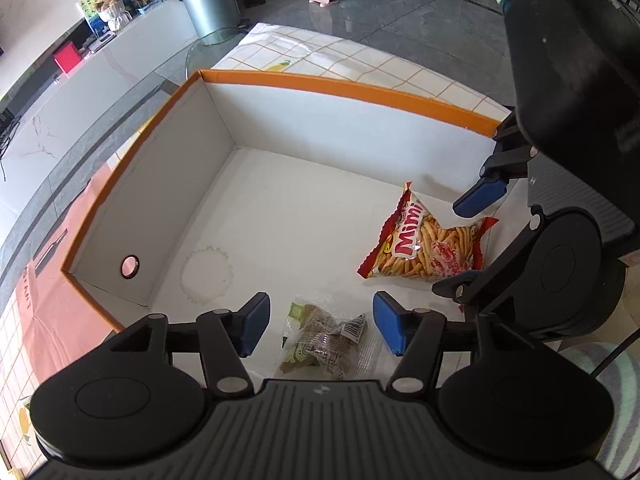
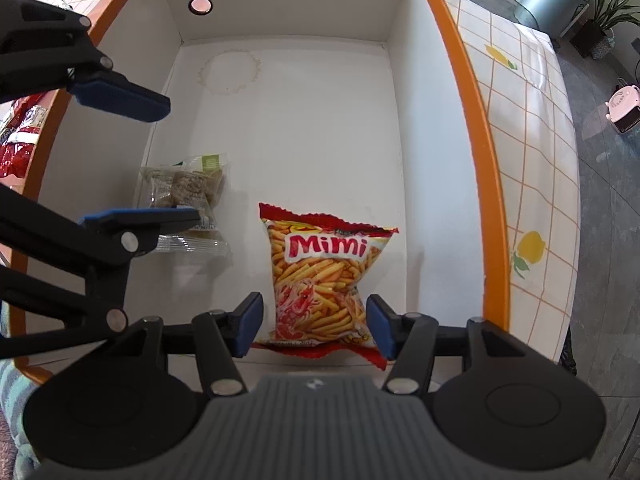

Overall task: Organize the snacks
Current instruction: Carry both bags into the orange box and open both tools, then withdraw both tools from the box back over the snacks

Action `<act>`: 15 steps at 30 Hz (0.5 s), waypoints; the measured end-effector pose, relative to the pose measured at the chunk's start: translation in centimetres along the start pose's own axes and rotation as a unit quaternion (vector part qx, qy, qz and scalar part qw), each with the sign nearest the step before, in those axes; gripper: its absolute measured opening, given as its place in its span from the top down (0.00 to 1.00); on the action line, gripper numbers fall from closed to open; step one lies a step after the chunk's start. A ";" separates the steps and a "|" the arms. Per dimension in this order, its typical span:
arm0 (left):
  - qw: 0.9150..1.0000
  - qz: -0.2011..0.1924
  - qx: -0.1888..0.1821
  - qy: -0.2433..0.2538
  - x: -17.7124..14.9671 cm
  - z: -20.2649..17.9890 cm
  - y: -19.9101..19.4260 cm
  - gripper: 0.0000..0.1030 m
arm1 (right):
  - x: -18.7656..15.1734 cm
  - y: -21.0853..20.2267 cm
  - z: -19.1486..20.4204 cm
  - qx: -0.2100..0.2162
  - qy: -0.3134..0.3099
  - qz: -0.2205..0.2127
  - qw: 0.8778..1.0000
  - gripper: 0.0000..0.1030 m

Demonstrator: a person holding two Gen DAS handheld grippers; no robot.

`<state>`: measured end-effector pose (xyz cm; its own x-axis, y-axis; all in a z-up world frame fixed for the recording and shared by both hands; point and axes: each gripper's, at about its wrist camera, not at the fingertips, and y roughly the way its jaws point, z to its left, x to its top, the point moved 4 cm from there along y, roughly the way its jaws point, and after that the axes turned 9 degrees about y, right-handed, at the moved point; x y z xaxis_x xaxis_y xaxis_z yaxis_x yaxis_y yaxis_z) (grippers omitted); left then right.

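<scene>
A white box with an orange rim (image 1: 348, 88) (image 2: 476, 128) holds two snacks. A red Mimi chips bag (image 1: 424, 240) (image 2: 324, 276) lies on the box floor. A clear packet of brown and green snacks (image 1: 324, 340) (image 2: 188, 188) lies beside it. My left gripper (image 1: 320, 326) is open above the clear packet, its blue pads either side, not touching. It also shows in the right wrist view (image 2: 140, 156). My right gripper (image 2: 314, 326) is open, pads either side of the Mimi bag's lower end. One of its fingers (image 1: 480, 194) shows in the left wrist view.
The box stands on a white tablecloth with an orange grid and lemons (image 2: 532, 184). More red snack packets (image 2: 20, 140) lie outside the box's left wall. A round stain (image 1: 208, 276) marks the box floor. A metal bin (image 1: 208, 0) stands on the floor beyond.
</scene>
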<state>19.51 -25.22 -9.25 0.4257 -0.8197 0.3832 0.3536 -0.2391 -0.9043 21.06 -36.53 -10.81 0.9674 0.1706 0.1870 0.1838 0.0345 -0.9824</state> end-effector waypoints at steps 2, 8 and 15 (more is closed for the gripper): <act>1.000 -0.010 0.007 -0.002 0.0 0.0 -1.1 0.32 | -0.2 -1.0 0.0 -0.001 0.004 -0.010 1.000 0.44; 0.998 -0.050 0.037 -0.019 -0.3 -0.1 -5.2 0.29 | -0.9 -5.1 0.4 -0.022 0.033 -0.068 0.997 0.39; 0.989 -0.098 0.078 -0.081 -2.6 1.3 -10.4 0.28 | -2.9 -9.6 3.0 -0.022 0.090 -0.153 0.984 0.33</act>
<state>15.79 -19.92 -0.65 0.4598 -0.6680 0.5851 0.5619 -0.2914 -0.7742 15.95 -34.40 -1.96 0.8802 -0.0179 0.4742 0.4745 0.0142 -0.8802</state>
